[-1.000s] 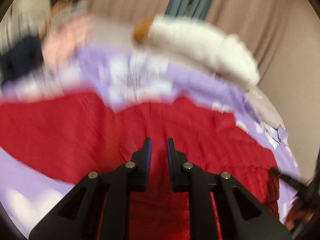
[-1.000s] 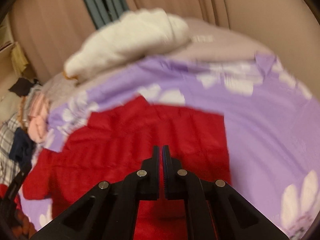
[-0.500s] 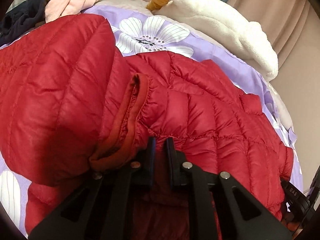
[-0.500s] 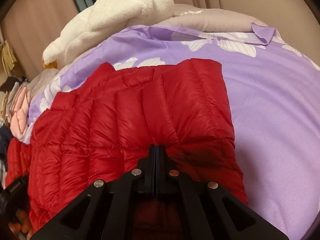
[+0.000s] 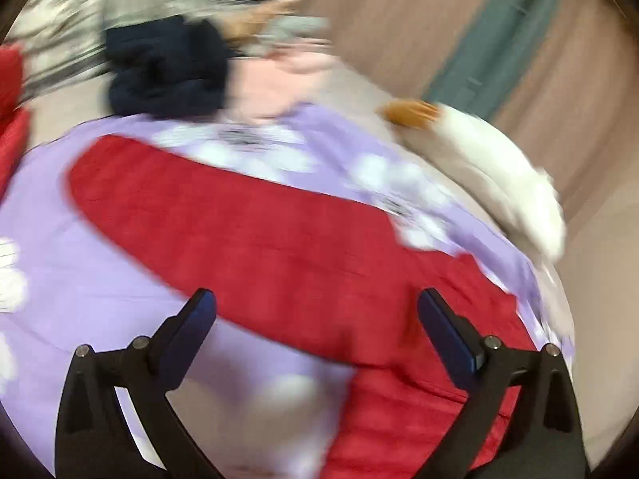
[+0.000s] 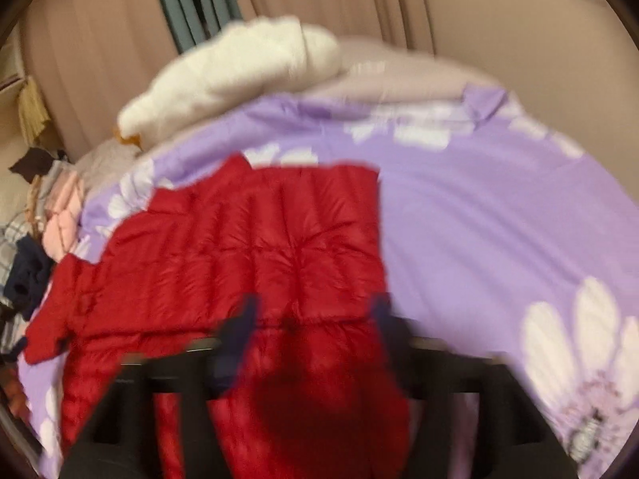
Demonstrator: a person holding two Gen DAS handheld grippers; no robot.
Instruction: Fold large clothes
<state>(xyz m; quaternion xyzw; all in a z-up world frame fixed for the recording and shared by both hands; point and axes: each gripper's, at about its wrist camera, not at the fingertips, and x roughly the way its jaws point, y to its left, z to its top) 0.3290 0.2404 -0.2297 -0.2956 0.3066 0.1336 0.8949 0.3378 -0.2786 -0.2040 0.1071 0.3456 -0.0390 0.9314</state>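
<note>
A red quilted down jacket lies on a purple bedspread with white flowers. In the left wrist view, which is blurred, a long red sleeve stretches across the bedspread. My left gripper is open wide and empty, above the sleeve's lower edge. My right gripper is open and blurred, its fingers either side of the jacket's near part, holding nothing.
A white fluffy blanket and a grey pillow lie at the bed's far end, before beige curtains. A pile of clothes, dark blue, pink and plaid, sits at the far left of the bed.
Both grippers have opened and let go of the red jacket. Both have pulled back from it; the jacket now lies flat on the bedspread with the sleeve stretched out.
</note>
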